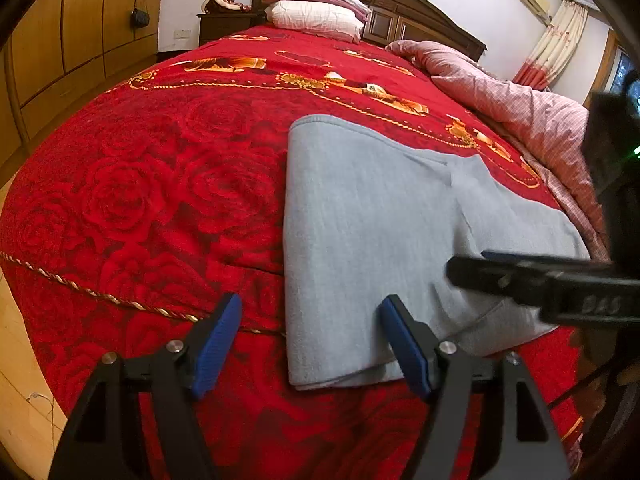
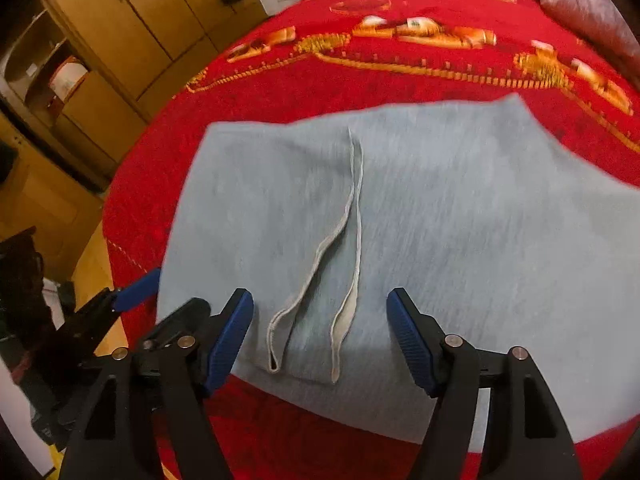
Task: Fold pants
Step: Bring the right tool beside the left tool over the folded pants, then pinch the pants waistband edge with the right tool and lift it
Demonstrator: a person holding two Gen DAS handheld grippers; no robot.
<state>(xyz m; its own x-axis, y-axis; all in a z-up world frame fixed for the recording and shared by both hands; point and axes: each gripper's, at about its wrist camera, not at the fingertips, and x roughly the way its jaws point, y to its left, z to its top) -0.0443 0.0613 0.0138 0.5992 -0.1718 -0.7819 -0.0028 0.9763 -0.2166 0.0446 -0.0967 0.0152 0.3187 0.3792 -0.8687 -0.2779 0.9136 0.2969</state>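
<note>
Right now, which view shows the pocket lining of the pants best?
The right wrist view. The white-edged pocket lining lies open on the grey pants, straight ahead between the open fingers. In the left wrist view the pants show, but no lining can be made out.

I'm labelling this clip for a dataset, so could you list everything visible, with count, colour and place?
Pants: one, light blue-grey, partly folded on the near part of the bed.
Blanket: one, red with roses and gold pattern, covering the bed.
Quilt: one, pink checked, bunched along the bed's far right.
Pillows: two, white and pink, stacked at the headboard.
Wardrobe: one, yellowish wood, on the left.
Curtain: one, cream and red, far right.
Left gripper: black with blue fingers, open.
Right gripper: same, open over the pants.
</note>
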